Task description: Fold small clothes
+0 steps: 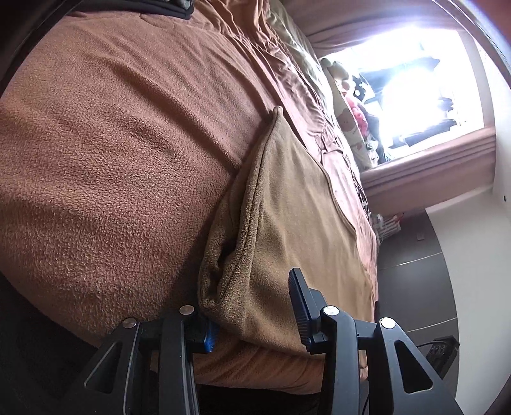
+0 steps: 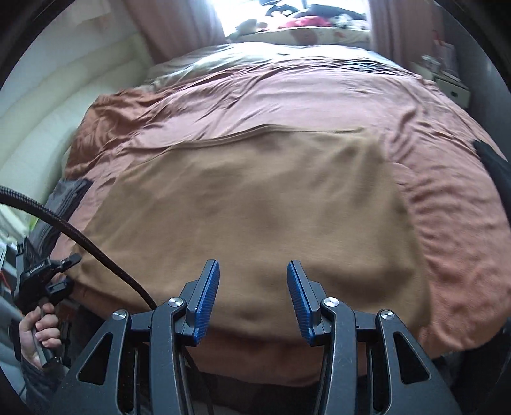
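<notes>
A tan fleece garment (image 2: 249, 204) lies flat and folded on the bed's brown cover (image 2: 287, 95). My right gripper (image 2: 252, 268) hovers over its near edge, open, with nothing between the blue pads (image 2: 204, 306). In the left wrist view, which is rolled sideways, the same tan garment (image 1: 287, 198) rests on a brown fleece blanket (image 1: 111, 143). Its folded corner sits between the fingers of my left gripper (image 1: 252, 306). One finger is mostly hidden by the cloth, and the pads stand apart without pressing on it. A hand (image 2: 41, 332) holds the left gripper at the bed's left edge.
A bright window (image 1: 415, 95) with soft toys (image 2: 303, 22) and pink curtains (image 2: 179, 28) is beyond the bed. A black cable (image 2: 80, 233) arcs at the left near a grey item (image 2: 64, 198). Dark clothing (image 2: 491, 162) lies at the right edge. A padded white wall (image 2: 48, 111) flanks the bed.
</notes>
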Demonstrator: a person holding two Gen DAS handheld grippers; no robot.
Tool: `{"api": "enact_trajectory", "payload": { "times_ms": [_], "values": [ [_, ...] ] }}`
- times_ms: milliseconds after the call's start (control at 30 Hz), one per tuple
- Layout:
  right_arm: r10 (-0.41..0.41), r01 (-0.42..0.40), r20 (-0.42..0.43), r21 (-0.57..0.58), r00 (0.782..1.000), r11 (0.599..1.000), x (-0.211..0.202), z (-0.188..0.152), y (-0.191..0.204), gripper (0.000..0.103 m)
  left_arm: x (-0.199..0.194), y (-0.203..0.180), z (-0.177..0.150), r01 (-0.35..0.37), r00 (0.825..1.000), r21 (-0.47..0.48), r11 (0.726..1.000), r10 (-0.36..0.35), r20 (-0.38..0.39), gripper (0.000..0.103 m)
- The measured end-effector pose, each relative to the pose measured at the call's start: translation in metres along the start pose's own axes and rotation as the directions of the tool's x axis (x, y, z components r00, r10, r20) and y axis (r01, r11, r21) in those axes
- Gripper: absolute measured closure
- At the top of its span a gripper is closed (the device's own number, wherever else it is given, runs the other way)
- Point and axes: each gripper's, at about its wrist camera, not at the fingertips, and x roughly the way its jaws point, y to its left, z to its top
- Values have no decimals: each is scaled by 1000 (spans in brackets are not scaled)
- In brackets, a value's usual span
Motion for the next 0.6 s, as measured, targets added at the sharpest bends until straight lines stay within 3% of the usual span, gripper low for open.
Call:
{"api": "enact_trajectory", "payload": {
  "times_ms": [300,433,600],
  "values": [
    [59,-75,-129,-119,990,990,64,17,36,66,-7,15,-1,12,1000,-43,999,-12,-5,84],
    [71,-97,-173,-147,982,984,79,13,50,83,-8,20,-3,7,1000,-53,999,-8,-5,96],
    [46,-94,-251,-181,967,979,98,6,62,93,-13,23,-4,20,1000,-68,997,-20,-3,97]
  ]
}}
